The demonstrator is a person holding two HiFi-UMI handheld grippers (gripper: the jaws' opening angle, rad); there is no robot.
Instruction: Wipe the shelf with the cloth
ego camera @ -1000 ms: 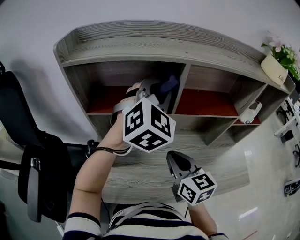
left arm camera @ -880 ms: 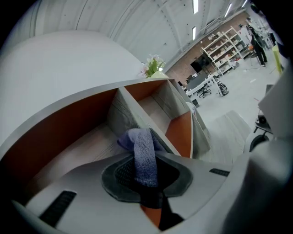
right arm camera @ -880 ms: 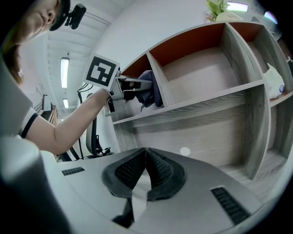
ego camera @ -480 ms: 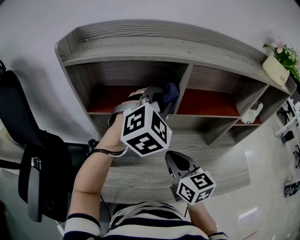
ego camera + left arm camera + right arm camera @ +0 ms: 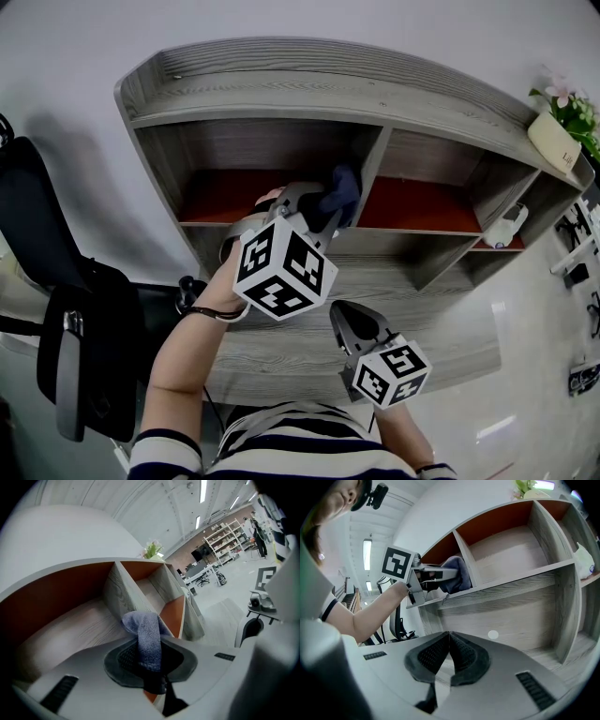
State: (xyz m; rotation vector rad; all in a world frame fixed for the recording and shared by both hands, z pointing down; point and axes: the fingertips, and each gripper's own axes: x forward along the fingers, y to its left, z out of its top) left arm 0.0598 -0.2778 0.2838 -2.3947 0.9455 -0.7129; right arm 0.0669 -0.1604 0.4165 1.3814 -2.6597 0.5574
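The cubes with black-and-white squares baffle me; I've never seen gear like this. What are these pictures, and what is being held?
No robot: a person holds a two-jaw gripper in each hand; each marker cube is part of its gripper. The head view comes from a camera on the person's head, looking down at a grey wooden shelf. The other two cameras ride on the grippers. The left gripper is shut on a blue cloth, inside the upper left compartment beside the divider. The right gripper is shut, holding nothing. A flower pot stands on top of the shelf.
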